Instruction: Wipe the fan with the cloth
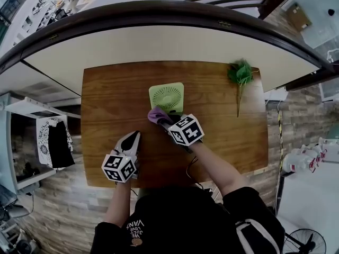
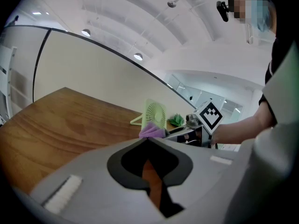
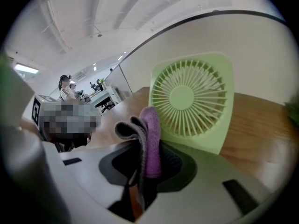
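Approach step: your right gripper [image 1: 167,119] pinches the folded purple-and-grey fabric cloth [image 3: 150,139] close before the pale green square plastic fan [image 1: 167,97], which stands at 12 o'clock. Contact is not confirmed. Your left gripper [image 1: 132,141], at 8 o'clock, is pressed together and empty. Next, likely: press the cloth onto the grille and sweep.

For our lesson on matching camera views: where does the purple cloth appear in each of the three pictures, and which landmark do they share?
Head view: cloth at centre, just below the fan.
Left gripper view: cloth just right of centre, in front of the fan.
Right gripper view: cloth low at centre, pinched between the jaws, fan behind.
Shared landmark: the green fan.
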A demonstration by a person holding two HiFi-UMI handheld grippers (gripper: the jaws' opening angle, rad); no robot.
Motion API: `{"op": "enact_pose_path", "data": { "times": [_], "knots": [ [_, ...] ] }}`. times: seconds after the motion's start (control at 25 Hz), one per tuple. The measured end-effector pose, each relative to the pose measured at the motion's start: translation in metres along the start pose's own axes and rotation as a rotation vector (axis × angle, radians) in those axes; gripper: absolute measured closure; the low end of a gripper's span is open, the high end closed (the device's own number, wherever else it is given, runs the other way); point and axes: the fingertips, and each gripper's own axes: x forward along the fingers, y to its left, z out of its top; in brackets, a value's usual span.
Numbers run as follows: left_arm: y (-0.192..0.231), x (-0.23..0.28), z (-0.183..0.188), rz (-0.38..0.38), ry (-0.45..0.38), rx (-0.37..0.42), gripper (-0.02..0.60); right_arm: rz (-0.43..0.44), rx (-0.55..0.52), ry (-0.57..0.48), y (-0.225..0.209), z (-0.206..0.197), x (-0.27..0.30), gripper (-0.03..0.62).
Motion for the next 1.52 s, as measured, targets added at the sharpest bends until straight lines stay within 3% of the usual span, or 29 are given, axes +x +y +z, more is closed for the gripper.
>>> {"op": "enact_pose_path", "data": {
  "times": [1.04, 1.52],
  "knots": [
    [-0.031, 0.009, -0.001, -0.027, -0.002, 0.022, 0.569, -0.231, 0.242, -0.006, -0.09, -0.062, -0.086, 0.494],
    [-0.063, -0.011, 0.006, -0.006, -0.07, 0.059, 0.569, -0.175, 0.321, -0.281, -0.037, -0.04, -0.144, 0.494]
  ]
}}
